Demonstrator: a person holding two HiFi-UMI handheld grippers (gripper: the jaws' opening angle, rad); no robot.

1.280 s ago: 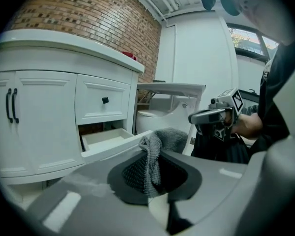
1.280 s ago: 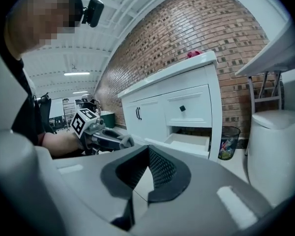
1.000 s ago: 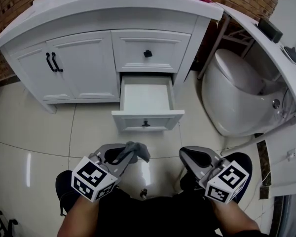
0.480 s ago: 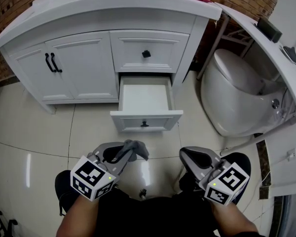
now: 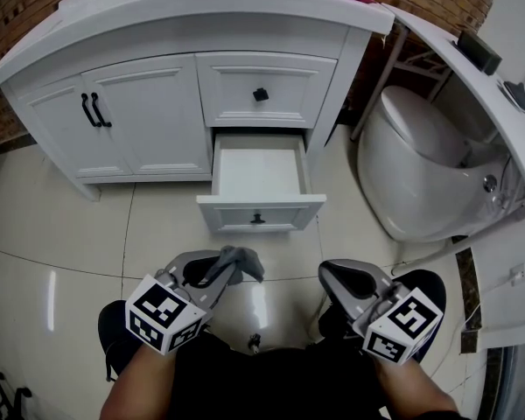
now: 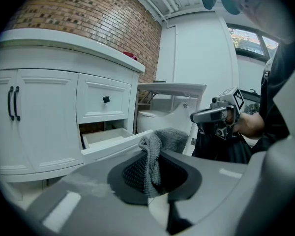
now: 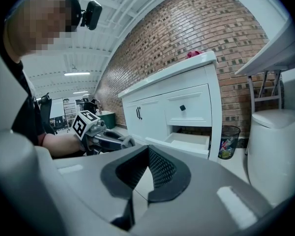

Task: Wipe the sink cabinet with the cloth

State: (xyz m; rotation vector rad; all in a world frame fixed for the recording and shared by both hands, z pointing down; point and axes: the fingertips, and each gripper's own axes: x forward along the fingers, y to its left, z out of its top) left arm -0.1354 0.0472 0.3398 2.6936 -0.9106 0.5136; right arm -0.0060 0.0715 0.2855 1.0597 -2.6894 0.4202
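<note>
Your left tool point(image 5: 220, 276) pinches the cloth point(image 5: 242, 262), your right tool point(image 5: 332, 276) is closed and empty, so next you likely reach the sink cabinet point(image 5: 140, 112) and rub.

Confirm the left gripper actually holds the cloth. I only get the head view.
Observer: Yes. The left gripper view shows the left gripper with its jaws shut on the grey cloth, a fold hanging between them.
Operator: Right gripper?
Observer: Its own view shows the right gripper with jaws together and nothing between them.
Operator: Anything beside the cabinet?
Observer: A waste bin stands between the cabinet and the toilet, seen in the right gripper view.
</note>
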